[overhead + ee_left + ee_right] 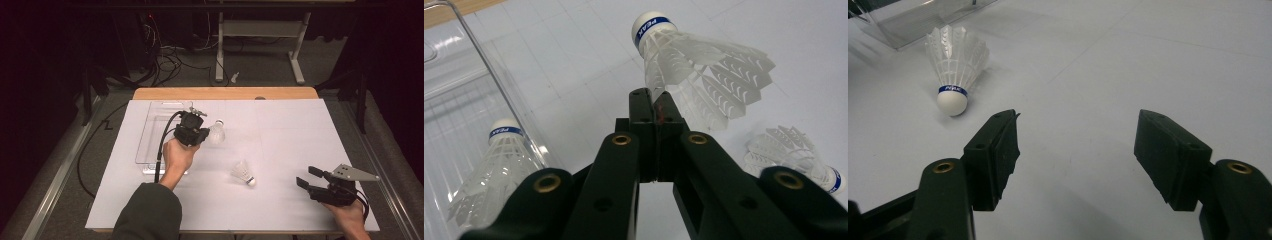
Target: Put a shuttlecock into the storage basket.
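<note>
My left gripper point(205, 133) point(655, 97) is shut on the feather skirt of a white shuttlecock point(216, 132) point(689, 65) with a blue band, held just right of the clear tray point(145, 131) point(474, 45). A second shuttlecock point(494, 165) lies inside that tray. A third shuttlecock point(244, 173) point(954, 65) point(796, 160) lies on its side on the white table cover. My right gripper point(306, 176) point(1075, 135) stands open at the right, nothing between its jaws, pointing toward the third shuttlecock.
A white sheet point(280, 135) covers the wooden table point(225, 93). The left gripper's black cable point(161, 145) runs across the tray. Beyond the table's far edge are a dark floor, cables and a desk frame point(260, 30).
</note>
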`<state>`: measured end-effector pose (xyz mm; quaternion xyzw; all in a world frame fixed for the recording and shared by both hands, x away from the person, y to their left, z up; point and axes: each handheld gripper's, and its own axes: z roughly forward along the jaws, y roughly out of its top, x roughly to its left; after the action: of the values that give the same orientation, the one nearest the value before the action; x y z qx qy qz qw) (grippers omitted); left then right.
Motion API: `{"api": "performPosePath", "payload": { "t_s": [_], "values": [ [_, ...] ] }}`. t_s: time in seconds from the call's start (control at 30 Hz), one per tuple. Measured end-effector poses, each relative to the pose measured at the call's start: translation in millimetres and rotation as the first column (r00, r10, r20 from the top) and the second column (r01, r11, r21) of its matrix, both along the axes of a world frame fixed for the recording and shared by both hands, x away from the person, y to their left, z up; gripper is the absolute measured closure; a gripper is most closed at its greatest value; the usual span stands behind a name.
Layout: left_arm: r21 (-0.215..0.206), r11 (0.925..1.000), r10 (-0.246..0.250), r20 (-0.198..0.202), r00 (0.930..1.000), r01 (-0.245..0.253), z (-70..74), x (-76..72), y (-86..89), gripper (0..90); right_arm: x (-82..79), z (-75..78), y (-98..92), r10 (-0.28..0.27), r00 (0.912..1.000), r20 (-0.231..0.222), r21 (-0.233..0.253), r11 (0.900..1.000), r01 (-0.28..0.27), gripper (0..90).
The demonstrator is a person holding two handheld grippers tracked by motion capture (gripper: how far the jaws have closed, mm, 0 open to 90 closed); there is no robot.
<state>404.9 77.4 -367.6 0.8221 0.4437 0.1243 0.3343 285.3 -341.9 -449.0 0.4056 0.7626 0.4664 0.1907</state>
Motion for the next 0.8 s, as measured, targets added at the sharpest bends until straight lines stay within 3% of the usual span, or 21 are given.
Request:
{"api": "performPosePath", "payload": {
  "t_s": [0.8],
  "values": [
    [-0.016, 0.9994, 0.032, 0.008, 0.9995, -0.032, 6.5, -1.5, 20.2, 90.0, 0.1, -0.1, 0.2, 0.001, 1.0000, -0.002, -0.002, 1.000, -0.001, 34.5]
  ]
}}
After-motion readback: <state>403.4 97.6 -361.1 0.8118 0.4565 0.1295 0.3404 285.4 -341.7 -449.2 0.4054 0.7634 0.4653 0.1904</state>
